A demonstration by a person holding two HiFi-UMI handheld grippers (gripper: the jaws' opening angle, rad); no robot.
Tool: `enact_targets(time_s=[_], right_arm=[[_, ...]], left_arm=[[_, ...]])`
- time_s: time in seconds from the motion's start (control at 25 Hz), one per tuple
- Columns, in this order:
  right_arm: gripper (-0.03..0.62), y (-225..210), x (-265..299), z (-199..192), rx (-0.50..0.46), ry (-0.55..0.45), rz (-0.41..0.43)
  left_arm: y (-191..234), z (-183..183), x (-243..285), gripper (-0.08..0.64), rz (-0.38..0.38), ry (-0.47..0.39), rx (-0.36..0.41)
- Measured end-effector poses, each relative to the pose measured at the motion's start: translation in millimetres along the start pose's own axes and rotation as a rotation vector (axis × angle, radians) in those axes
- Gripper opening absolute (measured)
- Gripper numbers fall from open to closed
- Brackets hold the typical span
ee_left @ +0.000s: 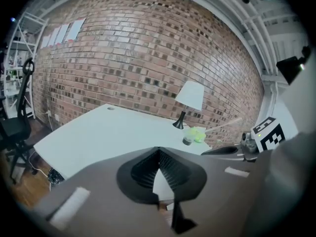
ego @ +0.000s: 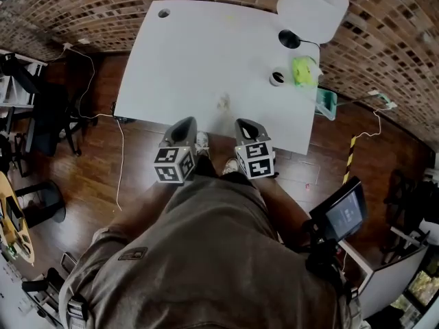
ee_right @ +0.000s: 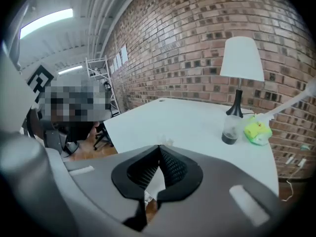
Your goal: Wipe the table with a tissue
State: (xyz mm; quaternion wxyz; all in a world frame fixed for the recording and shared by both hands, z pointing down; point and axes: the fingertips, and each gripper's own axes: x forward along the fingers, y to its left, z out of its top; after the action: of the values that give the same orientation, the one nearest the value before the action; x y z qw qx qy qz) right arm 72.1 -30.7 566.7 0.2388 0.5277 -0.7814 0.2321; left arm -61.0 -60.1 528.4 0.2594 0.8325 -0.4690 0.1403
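Both grippers hang over the near edge of the white table (ego: 185,46), low in the middle of the head view, in front of the person's knees. The left gripper (ego: 184,125) has its jaw tips met with nothing between them, as its own view shows. The right gripper (ego: 247,126) is likewise closed and empty. Neither one touches the tabletop.

A small pale crumpled scrap (ego: 223,102) lies on the table just above the two grippers. It looks like the tissue, though it is too small to be sure. At the right of the table a green packet (ego: 304,71), possibly a tissue pack, sits beside a clear cup (ego: 277,77). The black foot of a white-shaded lamp (ego: 312,5) stands just above them.

No wiping appears to be under way, so I judge this the reach for the tissue. The next move calls for opening one gripper, lowering it onto the scrap and pinching it flat enough to drag across the surface.

Most of the tabletop, centre and left, is bare, which gives wide room for strokes. The cup, packet and lamp crowd the right edge, so sweeps toward that side should stop short. The near edge runs right under the grippers. Off the table, an office chair (ego: 48,115) stands at the left and a small screen (ego: 341,212) at the lower right, both well apart from the working area.
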Motion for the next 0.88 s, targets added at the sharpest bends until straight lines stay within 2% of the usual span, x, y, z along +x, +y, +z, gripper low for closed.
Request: enact_targets(time_s=[0.2, 0.48, 0.88], right_arm=[[0.012, 11, -33, 17, 0.037, -0.088, 0.009], [0.012, 25, -69, 47, 0.106, -0.211, 0.004], [0.011, 49, -87, 58, 0.123, -0.254, -0.015]], left_arm=[[-22, 0, -19, 0.002, -0.049, -0.037, 0.034], [-38, 23, -36, 0.002, -0.119, -0.102, 0.059], [-23, 28, -51, 0.002, -0.109, -0.12, 0.104]])
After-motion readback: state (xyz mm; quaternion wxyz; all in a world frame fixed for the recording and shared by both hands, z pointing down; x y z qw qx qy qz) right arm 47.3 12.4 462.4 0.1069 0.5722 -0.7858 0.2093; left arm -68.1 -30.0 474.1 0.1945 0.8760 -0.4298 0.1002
